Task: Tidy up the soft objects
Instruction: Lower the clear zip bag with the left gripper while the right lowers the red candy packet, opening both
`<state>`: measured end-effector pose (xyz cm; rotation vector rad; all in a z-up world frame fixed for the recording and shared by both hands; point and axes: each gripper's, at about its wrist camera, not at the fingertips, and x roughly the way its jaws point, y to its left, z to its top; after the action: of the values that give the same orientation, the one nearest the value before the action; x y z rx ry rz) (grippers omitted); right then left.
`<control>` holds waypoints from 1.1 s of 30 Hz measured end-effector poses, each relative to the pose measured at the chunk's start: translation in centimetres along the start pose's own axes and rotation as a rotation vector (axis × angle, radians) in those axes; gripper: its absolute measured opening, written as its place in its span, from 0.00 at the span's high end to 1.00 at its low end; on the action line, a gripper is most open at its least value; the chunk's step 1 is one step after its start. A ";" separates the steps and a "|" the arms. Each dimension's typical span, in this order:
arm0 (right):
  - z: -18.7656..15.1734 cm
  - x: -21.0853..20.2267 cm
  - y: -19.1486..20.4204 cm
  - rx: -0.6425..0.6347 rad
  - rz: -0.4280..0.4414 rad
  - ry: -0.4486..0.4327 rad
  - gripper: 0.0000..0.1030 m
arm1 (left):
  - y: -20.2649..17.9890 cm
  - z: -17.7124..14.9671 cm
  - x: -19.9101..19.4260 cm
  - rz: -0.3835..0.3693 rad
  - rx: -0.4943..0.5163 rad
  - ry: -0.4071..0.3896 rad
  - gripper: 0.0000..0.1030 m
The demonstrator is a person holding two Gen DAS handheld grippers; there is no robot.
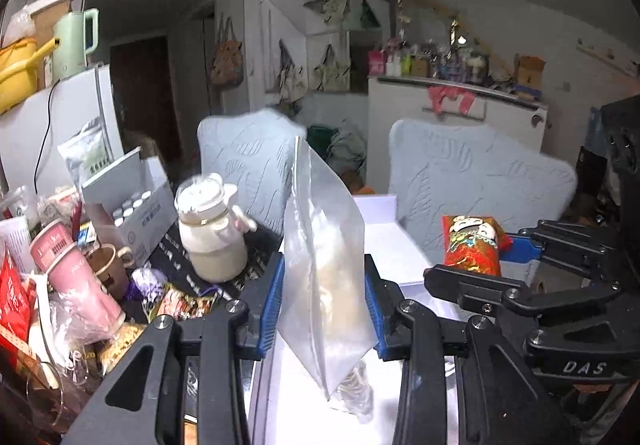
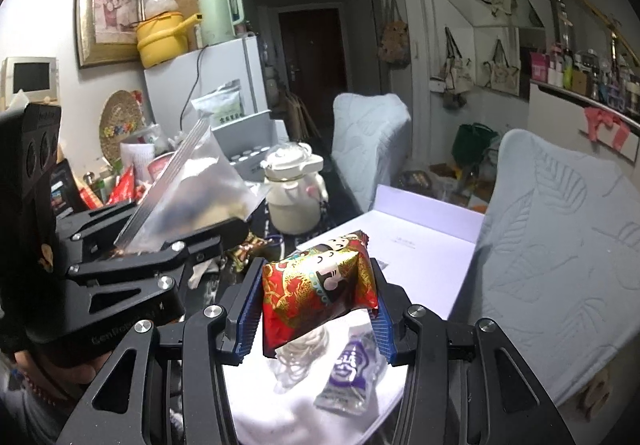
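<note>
My left gripper (image 1: 325,297) is shut on a clear zip bag (image 1: 324,265) with pale contents and holds it upright above the white box (image 1: 384,241). My right gripper (image 2: 316,301) is shut on a red and gold snack packet (image 2: 320,285) above the same white box (image 2: 420,245). The packet also shows in the left wrist view (image 1: 472,245), to the right of the bag. The zip bag shows in the right wrist view (image 2: 192,189), to the left. Inside the box lie a purple-printed clear sachet (image 2: 352,373) and a clear packet of rubber bands (image 2: 298,357).
A cream teapot-shaped jar (image 1: 212,233) stands left of the box. Cluttered cups, packets and a carton of small bottles (image 1: 132,205) fill the table's left side. Two pale blue cushioned chair backs (image 1: 480,181) stand behind the table. A fridge (image 2: 216,81) is at the back left.
</note>
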<state>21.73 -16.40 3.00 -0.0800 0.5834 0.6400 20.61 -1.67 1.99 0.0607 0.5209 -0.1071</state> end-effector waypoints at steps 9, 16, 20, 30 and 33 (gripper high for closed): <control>-1.5 5.0 -0.7 0.012 0.004 0.111 0.54 | 0.2 -1.6 4.1 0.079 0.047 0.111 0.65; -2.8 6.9 -2.5 0.076 0.027 0.168 0.53 | 0.2 -2.8 6.4 0.055 0.040 0.190 0.65; -3.4 7.6 -2.9 0.076 0.010 0.193 0.53 | 0.1 -3.4 7.6 0.061 0.045 0.222 0.65; -4.7 9.4 -3.1 0.036 -0.094 0.235 0.51 | 0.3 -5.1 10.5 0.048 0.021 0.325 0.65; -5.0 10.0 -3.2 0.035 -0.087 0.256 0.50 | 0.3 -5.6 11.4 0.042 0.011 0.364 0.65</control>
<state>27.59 -14.79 -6.91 -0.1556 0.8338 0.5383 27.69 -1.86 -8.49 0.1028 0.8826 -0.0574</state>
